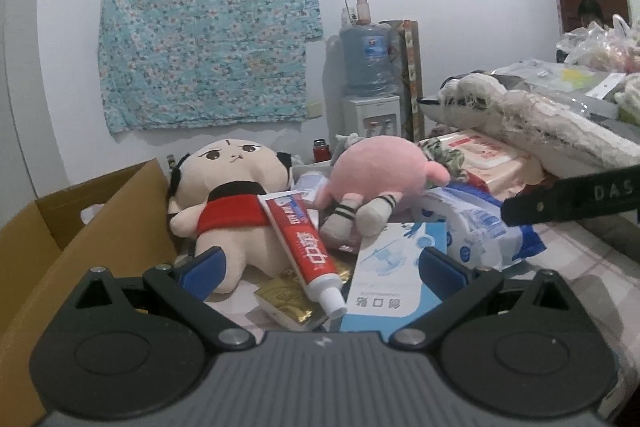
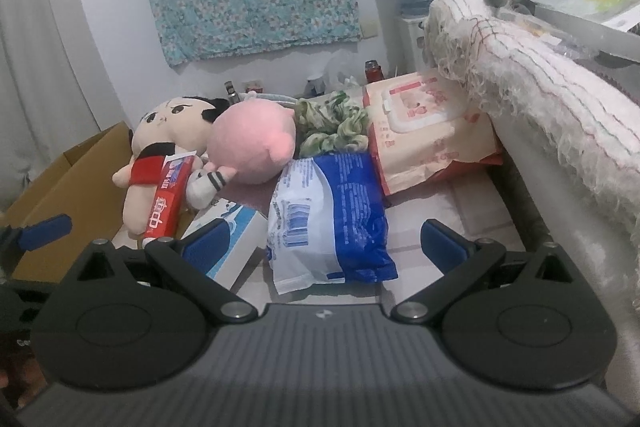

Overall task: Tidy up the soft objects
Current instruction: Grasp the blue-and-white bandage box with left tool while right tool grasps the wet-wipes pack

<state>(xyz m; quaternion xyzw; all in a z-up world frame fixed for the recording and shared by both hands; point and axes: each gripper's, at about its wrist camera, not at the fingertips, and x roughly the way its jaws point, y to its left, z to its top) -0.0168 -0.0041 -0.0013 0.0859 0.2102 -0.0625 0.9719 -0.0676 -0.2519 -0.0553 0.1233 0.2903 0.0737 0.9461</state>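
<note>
A cream doll plush [image 1: 224, 195] [image 2: 160, 143] in a red top lies on the table, with a red toothpaste tube [image 1: 304, 243] [image 2: 168, 199] across it. To its right lies a pink plush [image 1: 380, 179] [image 2: 252, 147] with striped feet. My left gripper [image 1: 320, 267] is open, low in front of the toothpaste and a blue-white box [image 1: 392, 267]. My right gripper [image 2: 324, 243] is open, its fingers either side of a blue-white soft pack [image 2: 328, 219] [image 1: 480, 227]. A frayed white towel [image 2: 540, 99] [image 1: 540, 119] is draped along the right.
An open cardboard box [image 1: 80, 239] [image 2: 68, 179] stands at the left. An orange wet-wipes pack [image 2: 424, 123] and a green cloth [image 2: 332, 123] lie behind. A gold packet [image 1: 284, 301] lies under the toothpaste. A water dispenser [image 1: 368, 75] stands by the wall.
</note>
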